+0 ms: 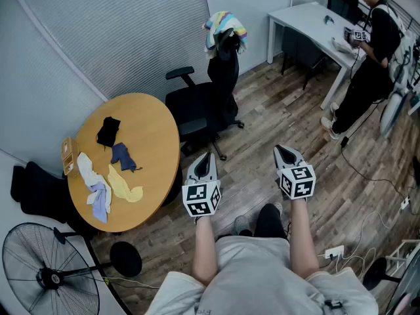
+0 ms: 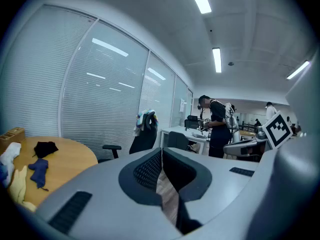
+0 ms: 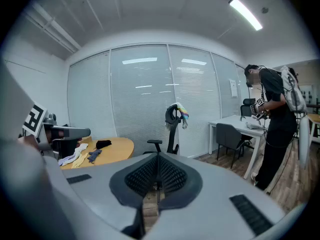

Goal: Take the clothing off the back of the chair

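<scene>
A multicoloured garment (image 1: 225, 25) hangs over the top of the black office chair (image 1: 209, 100) by the glass wall; the same garment (image 2: 145, 120) (image 3: 183, 112) shows in both gripper views, far ahead. My left gripper (image 1: 205, 159) and right gripper (image 1: 284, 151) are held side by side over the wooden floor, well short of the chair. Both are shut with nothing between their jaws. In the left gripper view the gripper (image 2: 161, 151) has its pads together, as does the gripper (image 3: 157, 157) in the right gripper view.
A round wooden table (image 1: 151, 133) at left carries several small cloths and a cardboard box. A fan (image 1: 46, 274) stands at lower left. A white desk (image 1: 308, 21) and a person (image 1: 367, 58) are at the far right. Cables (image 1: 367, 182) lie on the floor.
</scene>
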### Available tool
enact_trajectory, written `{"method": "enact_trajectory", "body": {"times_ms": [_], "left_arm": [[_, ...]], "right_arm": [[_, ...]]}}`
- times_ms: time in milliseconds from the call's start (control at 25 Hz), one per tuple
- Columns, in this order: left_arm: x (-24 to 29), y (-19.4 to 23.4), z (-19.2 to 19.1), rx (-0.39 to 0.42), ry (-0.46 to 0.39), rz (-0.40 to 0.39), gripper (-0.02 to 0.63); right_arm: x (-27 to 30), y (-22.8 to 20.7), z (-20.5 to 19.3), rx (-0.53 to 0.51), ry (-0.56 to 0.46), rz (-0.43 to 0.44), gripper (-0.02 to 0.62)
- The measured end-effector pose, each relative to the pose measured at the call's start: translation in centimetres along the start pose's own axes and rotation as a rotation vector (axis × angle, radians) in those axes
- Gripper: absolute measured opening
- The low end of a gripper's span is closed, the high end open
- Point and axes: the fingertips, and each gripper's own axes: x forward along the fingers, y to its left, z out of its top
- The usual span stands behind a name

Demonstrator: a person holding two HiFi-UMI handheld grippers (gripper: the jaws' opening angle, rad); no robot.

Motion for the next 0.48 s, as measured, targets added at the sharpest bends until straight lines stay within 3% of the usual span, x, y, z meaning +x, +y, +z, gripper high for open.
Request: {"method": "enact_trajectory", "body": {"times_ms": [280,480], "left_arm": [[1.1,1.0,-0.2,-0.033,0.013,-0.009,0.029],[2.4,2.2,-0.4,-0.091,0.027,-0.003,0.029]], "right_arm": [[1.6,-0.1,-0.3,-0.062,0.036,-0.007,0.025],[3.0,-1.5,0.1,0.002,0.016,-0.043,0.025]]}}
